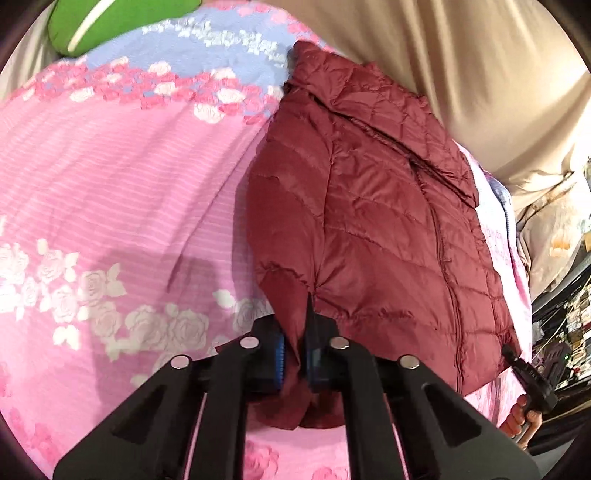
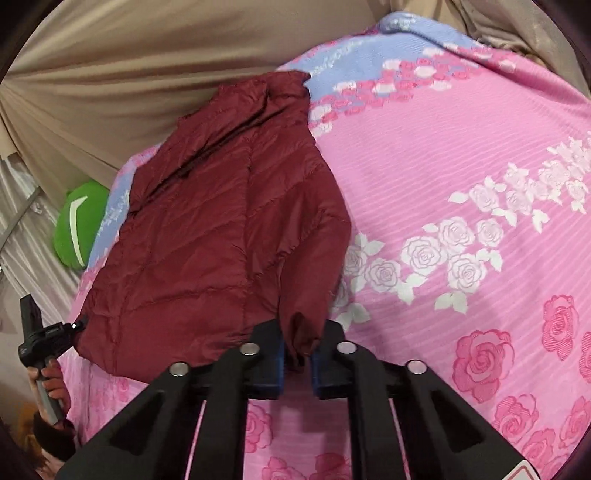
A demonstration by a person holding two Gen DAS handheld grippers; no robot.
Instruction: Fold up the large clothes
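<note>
A maroon quilted jacket (image 1: 388, 229) lies flat on a pink bedspread with roses (image 1: 110, 184), its collar at the far end and its zip running down the front. My left gripper (image 1: 295, 356) is shut on the cuff of the jacket's left sleeve, with maroon cloth pinched between the blue pads. In the right wrist view the jacket (image 2: 207, 236) stretches away to the left. My right gripper (image 2: 297, 360) is shut on the cuff of the other sleeve (image 2: 306, 332). Each view shows the other gripper held by a hand at the jacket's far bottom corner.
A green cushion (image 1: 74, 26) (image 2: 81, 229) lies at the bed's head end. Beige draped cloth (image 1: 461, 66) hangs behind the bed. Cluttered shelves (image 1: 565, 325) stand past the bed's right edge. The bedspread (image 2: 461, 166) lies bare to the right of the jacket.
</note>
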